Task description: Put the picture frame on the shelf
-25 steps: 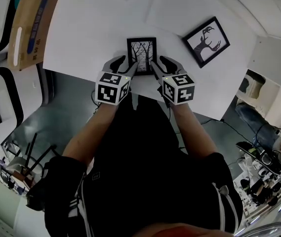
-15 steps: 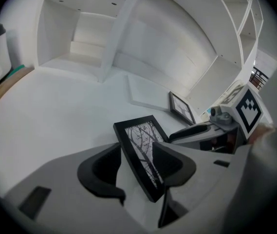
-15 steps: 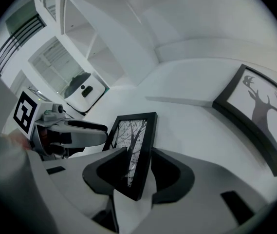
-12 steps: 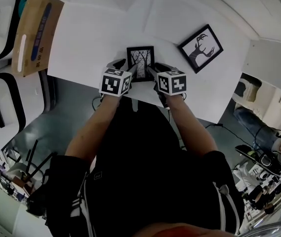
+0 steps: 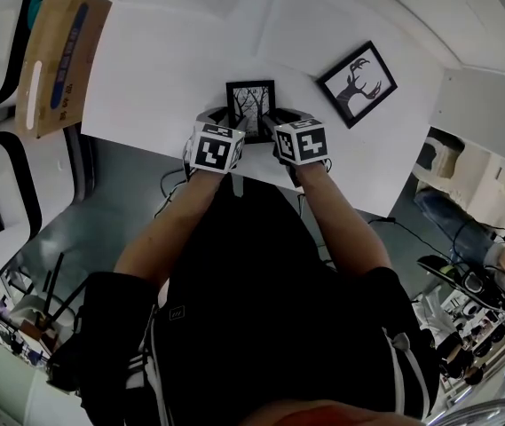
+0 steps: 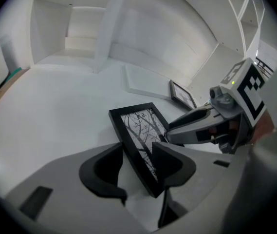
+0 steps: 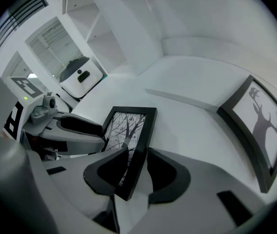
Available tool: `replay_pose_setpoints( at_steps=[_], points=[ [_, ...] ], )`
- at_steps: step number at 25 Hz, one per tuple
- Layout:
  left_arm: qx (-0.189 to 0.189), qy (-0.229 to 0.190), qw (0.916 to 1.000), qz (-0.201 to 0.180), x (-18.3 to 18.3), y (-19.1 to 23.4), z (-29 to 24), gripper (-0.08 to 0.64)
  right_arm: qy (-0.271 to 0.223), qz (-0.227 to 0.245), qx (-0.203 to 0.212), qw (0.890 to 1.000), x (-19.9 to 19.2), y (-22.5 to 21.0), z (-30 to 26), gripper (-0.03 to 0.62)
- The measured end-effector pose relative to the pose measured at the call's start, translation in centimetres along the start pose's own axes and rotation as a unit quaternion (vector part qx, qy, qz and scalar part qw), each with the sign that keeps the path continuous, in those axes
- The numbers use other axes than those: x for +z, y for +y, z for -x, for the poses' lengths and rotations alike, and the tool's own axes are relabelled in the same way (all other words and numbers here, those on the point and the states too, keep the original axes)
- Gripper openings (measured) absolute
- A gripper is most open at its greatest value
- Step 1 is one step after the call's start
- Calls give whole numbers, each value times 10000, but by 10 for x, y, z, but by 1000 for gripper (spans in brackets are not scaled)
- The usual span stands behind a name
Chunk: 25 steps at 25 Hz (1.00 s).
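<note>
Where the picture frame (image 5: 250,103) lies: flat on the white surface (image 5: 163,60), near its front edge and straight ahead of the person. It has a black border and its bare-tree print faces up. It is not on the shelf (image 6: 75,38).
Left hand-held gripper (image 6: 138,150): the jaws are spread wide with the frame's left border running between them. One pad (image 6: 101,172) sits outside the border and the other over the print. A gap shows beside the outer pad, so there is no clamp.
Right hand-held gripper (image 7: 137,154): the jaws are closing with the frame's right border between them. The pads (image 7: 165,172) are close on either side, but I see no firm squeeze.
Both together: they flank the frame's near end, with the marker cubes (image 5: 215,147) almost side by side.
Change from a second ago: the two grippers then sat nearer the person, grey fingers reaching along the frame's sides, and most of the frame showed from overhead. Now they have pushed in and forward, and the cubes cover its lower part. The frame itself looks to be in much the same spot.
Deer frame (image 5: 357,76): a second black frame lying flat to the right and farther back, well apart, turned at an angle and unmoved.
Cardboard box (image 5: 57,56): at the surface's left end, well apart.
Shelf: white open compartments rising behind the surface's far side.
</note>
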<state>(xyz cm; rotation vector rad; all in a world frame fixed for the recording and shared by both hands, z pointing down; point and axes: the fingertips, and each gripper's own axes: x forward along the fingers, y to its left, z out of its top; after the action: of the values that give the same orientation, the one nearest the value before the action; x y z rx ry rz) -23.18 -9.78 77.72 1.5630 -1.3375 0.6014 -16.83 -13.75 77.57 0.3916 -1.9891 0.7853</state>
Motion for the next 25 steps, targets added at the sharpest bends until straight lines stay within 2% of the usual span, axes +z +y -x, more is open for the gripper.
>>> replay_pose_setpoints(
  at_steps=[3, 5, 10, 13, 15, 19, 25],
  points=[
    [261, 19, 9990, -362, -2, 0, -2, 170, 38, 114, 5, 9999, 0, -1, 0, 129],
    [340, -78, 9985, -429, -2, 0, -2, 170, -5, 130, 19, 9999, 1, -1, -1, 126],
    [185, -165, 9995, -189, -1, 4, -2, 158, -95, -82, -20, 9999, 3, 0, 1, 120],
    [83, -264, 9996, 39, 1, 7, 7, 115, -165, -234, 7, 9996, -1, 7, 8, 104],
    [86, -409, 9991, -2, 9, 6, 19, 97, -372, -371, 39, 9986, 2, 12, 17, 100],
    [51, -757, 9966, -330, 34, -7, 38, 96, -934, -670, -20, 9934, 15, 11, 42, 95],
    [-123, -1325, 9874, -854, 76, -32, 76, 91, -1781, -861, -188, 9801, 37, 15, 89, 94]
  ],
)
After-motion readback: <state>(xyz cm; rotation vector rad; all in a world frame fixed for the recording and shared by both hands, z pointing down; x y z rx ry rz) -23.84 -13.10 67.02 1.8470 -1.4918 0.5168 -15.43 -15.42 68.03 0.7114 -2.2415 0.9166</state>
